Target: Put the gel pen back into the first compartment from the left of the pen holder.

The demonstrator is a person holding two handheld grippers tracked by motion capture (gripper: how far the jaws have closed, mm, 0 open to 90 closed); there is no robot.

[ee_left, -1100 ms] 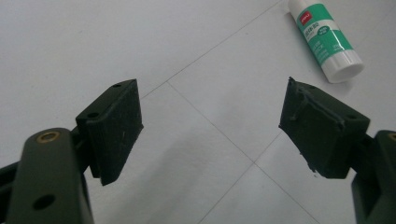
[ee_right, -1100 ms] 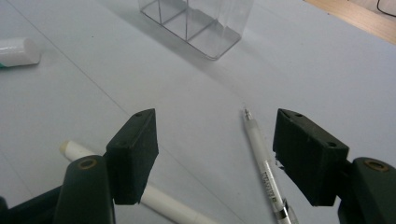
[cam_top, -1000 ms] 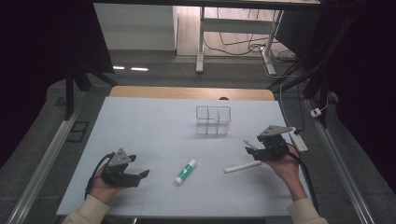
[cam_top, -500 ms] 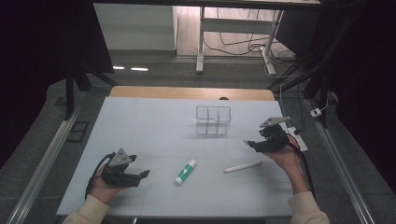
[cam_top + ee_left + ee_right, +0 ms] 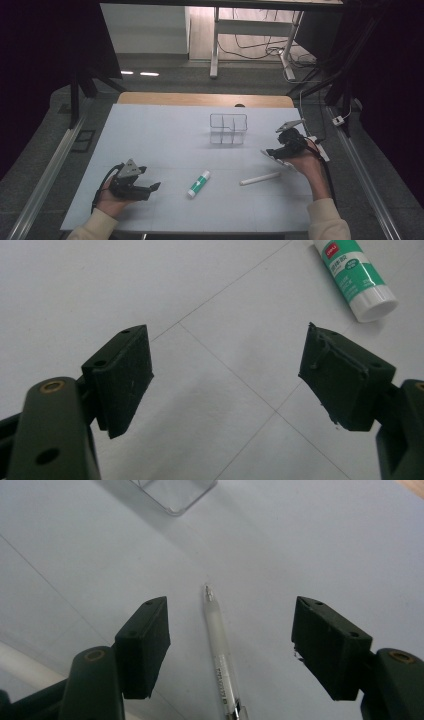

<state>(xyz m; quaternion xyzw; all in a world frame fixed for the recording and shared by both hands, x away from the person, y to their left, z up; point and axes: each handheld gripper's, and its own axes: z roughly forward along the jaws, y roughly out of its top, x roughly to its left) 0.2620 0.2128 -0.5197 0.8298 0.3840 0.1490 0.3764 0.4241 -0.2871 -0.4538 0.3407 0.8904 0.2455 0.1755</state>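
From the high view, the right gripper (image 5: 274, 151) has lifted away from the white tube (image 5: 259, 178) it hovered over a second ago and has swung toward the right edge of the white table (image 5: 165, 130), where a thin pen (image 5: 278, 160) lies under its jaws. That shift suggests the pen, not the white tube, is the thing about to be picked, probably for the clear organizer (image 5: 228, 129) standing further back near the table's middle. The left gripper (image 5: 154, 187) has not moved: it rests low near the front left, pointing toward the green-and-white glue stick (image 5: 198, 183), which lies just beyond its tips.

In the left gripper view, the jaws stand wide apart with nothing between them and only bare table beneath. The glue stick (image 5: 357, 276) lies at the upper right, ahead of the right-hand jaw and not touching it.

In the right gripper view, the jaws are likewise spread wide and hold nothing. The translucent pen (image 5: 220, 650) lies lengthwise in the gap, centred between the pads, its tip pointing away toward a corner of the clear organizer (image 5: 175, 495) at the top. The pads are well clear of the barrel on both sides, so the gripper looks lined up for a grasp; it needs to drop and close.
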